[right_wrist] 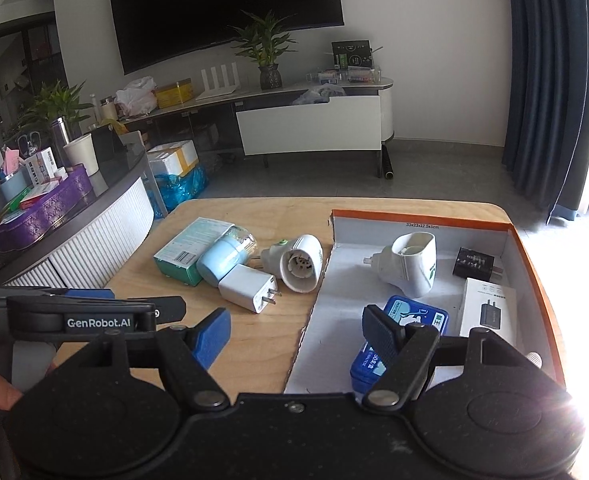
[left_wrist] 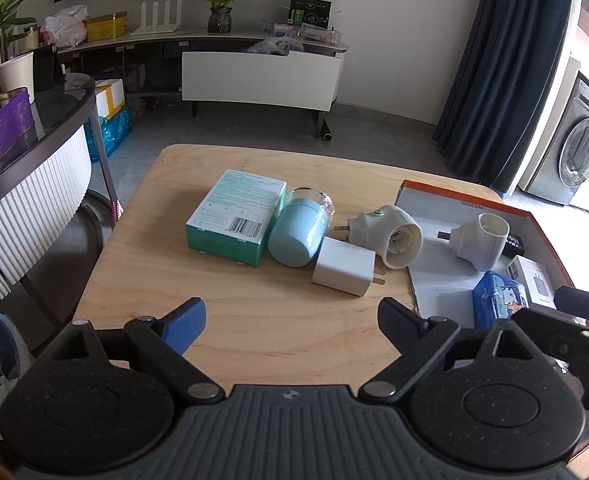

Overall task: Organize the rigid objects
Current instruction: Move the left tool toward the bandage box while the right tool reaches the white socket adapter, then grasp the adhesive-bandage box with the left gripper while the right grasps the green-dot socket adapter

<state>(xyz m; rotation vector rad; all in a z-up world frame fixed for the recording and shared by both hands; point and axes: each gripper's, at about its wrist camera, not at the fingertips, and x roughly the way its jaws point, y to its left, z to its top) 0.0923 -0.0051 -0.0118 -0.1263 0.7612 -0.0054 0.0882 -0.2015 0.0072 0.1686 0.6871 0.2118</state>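
Note:
On the wooden table (left_wrist: 254, 328) lie a teal carton (left_wrist: 236, 218), a light-blue jar (left_wrist: 298, 234) on its side, a white charger (left_wrist: 343, 266) and a white plug-in socket device (left_wrist: 390, 234). My left gripper (left_wrist: 292, 320) hovers open over the near table edge, nothing between its fingers. An orange-rimmed box (right_wrist: 534, 264) on the right holds a second white plug-in device (right_wrist: 412, 262), a blue tin (right_wrist: 406, 316), a black adapter (right_wrist: 474, 262) and a white charger carton (right_wrist: 488, 310). My right gripper (right_wrist: 298, 334) stands open above the box's near left edge, empty.
A dark curved counter (right_wrist: 106, 188) with a purple tin and cups stands left of the table. Beyond the table are grey floor, a TV stand (right_wrist: 310, 128) with a plant, and a dark curtain (right_wrist: 546, 80). A washing machine (left_wrist: 574, 152) is at the right.

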